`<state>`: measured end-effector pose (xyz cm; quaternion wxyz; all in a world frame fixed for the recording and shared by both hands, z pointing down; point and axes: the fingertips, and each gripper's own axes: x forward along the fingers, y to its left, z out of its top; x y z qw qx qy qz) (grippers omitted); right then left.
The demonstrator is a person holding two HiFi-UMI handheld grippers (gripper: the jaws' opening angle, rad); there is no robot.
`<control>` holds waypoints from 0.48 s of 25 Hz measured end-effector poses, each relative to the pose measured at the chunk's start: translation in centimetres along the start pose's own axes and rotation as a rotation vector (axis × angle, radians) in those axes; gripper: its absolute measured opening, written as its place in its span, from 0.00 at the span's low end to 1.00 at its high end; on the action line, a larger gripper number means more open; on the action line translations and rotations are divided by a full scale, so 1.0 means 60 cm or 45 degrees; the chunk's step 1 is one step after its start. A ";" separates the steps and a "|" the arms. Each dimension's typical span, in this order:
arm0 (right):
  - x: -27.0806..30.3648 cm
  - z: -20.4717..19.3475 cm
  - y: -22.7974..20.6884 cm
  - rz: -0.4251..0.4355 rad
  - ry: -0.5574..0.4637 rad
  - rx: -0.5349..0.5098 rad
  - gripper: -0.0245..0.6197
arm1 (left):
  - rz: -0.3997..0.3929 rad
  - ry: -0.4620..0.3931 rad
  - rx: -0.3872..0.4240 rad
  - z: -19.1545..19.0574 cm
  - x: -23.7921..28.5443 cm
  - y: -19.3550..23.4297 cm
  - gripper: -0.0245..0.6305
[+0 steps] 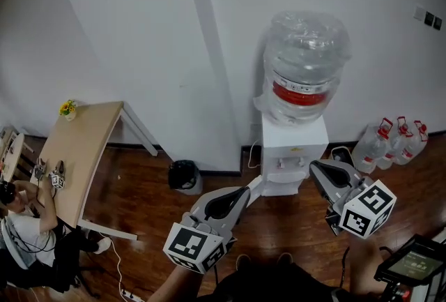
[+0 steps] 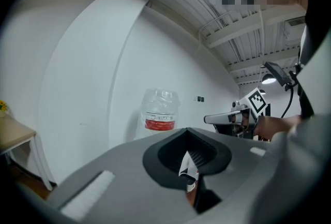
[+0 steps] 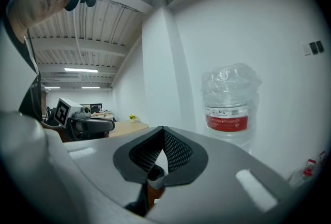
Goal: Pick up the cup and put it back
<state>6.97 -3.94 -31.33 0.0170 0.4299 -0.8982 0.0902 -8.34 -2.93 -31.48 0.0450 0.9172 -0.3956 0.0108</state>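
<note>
Head view: left gripper (image 1: 245, 190) and right gripper (image 1: 315, 168), fingers clenched on nothing, face the water dispenser (image 1: 293, 154) at frame centre; wood floor (image 1: 139, 189), white wall (image 1: 139, 28); cup not discernible in any view | Left gripper view: fingers pressed together, bottle (image 2: 159, 112) centre | Right gripper view: fingers together, bottle right, bench (image 3: 124, 127) mid-left.
</note>
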 end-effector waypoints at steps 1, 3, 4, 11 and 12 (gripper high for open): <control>0.002 0.000 0.000 0.000 0.003 -0.003 0.04 | 0.001 0.006 -0.005 -0.003 0.002 0.003 0.36; 0.003 -0.007 -0.003 -0.006 0.021 -0.012 0.04 | -0.005 0.013 -0.022 -0.012 0.006 0.004 0.36; 0.004 -0.009 -0.005 -0.008 0.029 -0.014 0.04 | -0.008 0.012 -0.031 -0.016 0.009 0.006 0.36; 0.020 0.006 -0.025 -0.006 0.008 -0.004 0.04 | -0.019 0.001 -0.055 -0.015 0.036 0.022 0.36; 0.021 0.006 -0.029 -0.009 0.007 -0.003 0.04 | -0.023 0.001 -0.055 -0.019 0.039 0.023 0.36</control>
